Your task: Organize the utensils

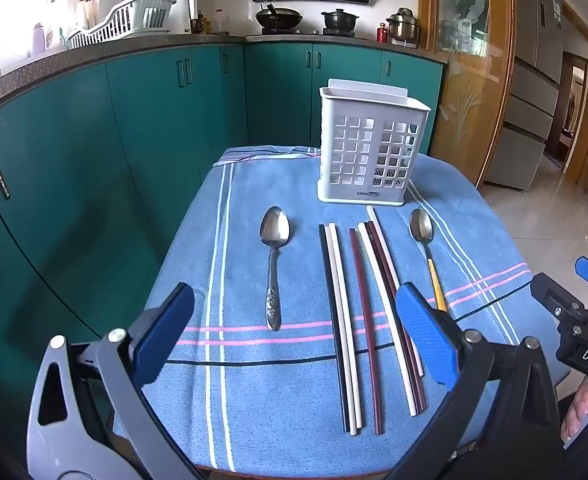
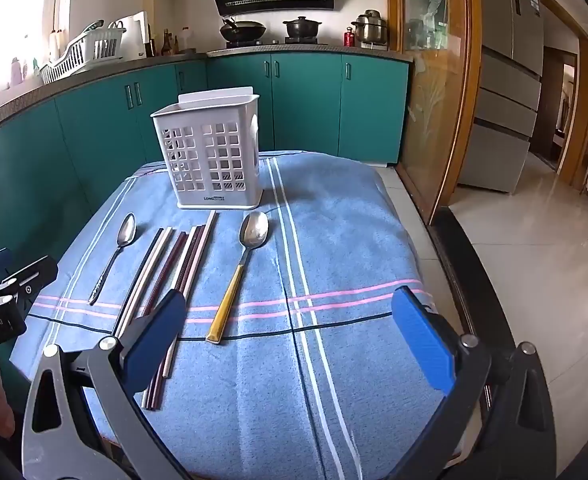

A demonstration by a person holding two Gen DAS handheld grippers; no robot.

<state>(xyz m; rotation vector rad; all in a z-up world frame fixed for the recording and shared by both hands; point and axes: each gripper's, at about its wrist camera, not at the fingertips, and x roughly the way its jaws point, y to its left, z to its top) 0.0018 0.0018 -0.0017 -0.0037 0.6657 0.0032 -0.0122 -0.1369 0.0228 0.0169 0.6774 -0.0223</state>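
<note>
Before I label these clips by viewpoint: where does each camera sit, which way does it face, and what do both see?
Left wrist: rides the open left gripper, tilted down at the plain spoon and chopsticks; its blue fingers, the right gripper and a hand at the right edge show.
Right wrist: rides the open right gripper, above the yellow-handled spoon; the left gripper shows at the left edge.
Shared: white caddy, blue cloth, teal cabinets.

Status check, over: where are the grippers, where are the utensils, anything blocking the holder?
Left gripper and right gripper open, empty. Two spoons and chopsticks flat on towel. Holder upright, path clear.
</note>
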